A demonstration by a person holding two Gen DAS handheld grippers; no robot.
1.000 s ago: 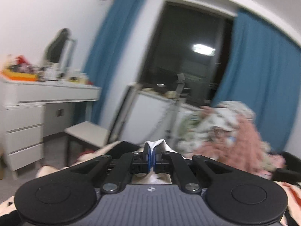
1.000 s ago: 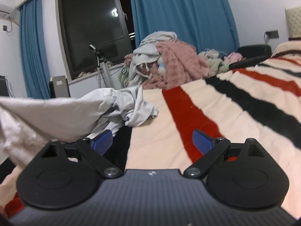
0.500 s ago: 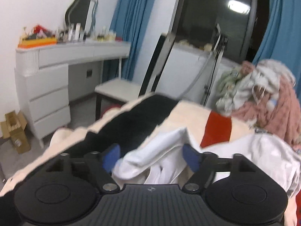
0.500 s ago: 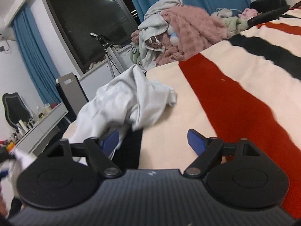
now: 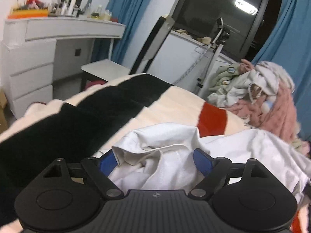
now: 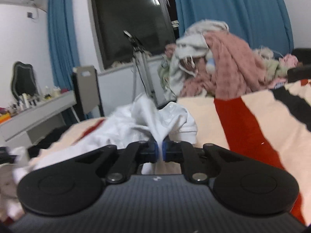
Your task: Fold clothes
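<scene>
My right hand-held gripper [image 6: 159, 151] is clenched on a fold of the white garment [image 6: 140, 128], which lies crumpled on the striped bed [image 6: 243, 128]. My left hand-held gripper [image 5: 155, 159] is released, fingers spread around the cloth.

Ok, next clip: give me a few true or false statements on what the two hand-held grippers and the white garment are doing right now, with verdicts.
1. The right hand-held gripper is shut on the white garment. True.
2. The left hand-held gripper is clamped shut on the fabric. False: its jaws stand wide open, with white cloth lying between them.
3. The garment lies on a striped blanket of cream, red and black. True.
4. The garment is neatly folded into a rectangle. False: it is crumpled and bunched.
5. The pile of pink and white laundry sits beyond the garment, toward the window. True.
</scene>
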